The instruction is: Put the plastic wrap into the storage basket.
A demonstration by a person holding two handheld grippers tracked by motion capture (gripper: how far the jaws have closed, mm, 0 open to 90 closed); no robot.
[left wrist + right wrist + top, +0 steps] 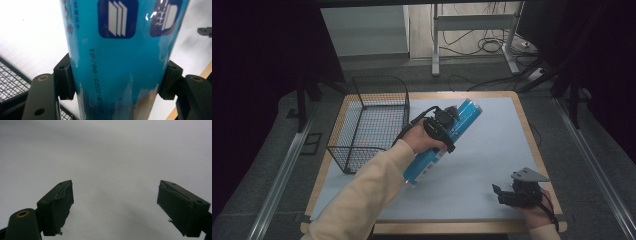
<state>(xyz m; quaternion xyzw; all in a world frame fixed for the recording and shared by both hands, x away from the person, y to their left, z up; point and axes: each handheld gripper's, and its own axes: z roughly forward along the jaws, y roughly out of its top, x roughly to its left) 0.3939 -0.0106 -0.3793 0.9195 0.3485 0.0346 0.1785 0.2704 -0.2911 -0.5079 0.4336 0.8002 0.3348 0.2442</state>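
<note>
Left hand-held gripper [447, 121] clamped on tall blue cylindrical canister [443, 141], pads [65, 77] pressed on both sides. Canister tilted, held above light-blue mat on table [522, 117], lower end twd near side, upper end twd far edge, just right of black wire mesh basket [369, 120]. Right hand-held gripper [501, 194] near front-right corner of table, jaws wide apart, nothing btwn, well apart from canister.

Your blue cylindrical canister [447, 137]: glossy, printed icons and a date code, tilted diagonally, lifted off the worktop [482, 165] beside the wire basket [372, 120].
</note>
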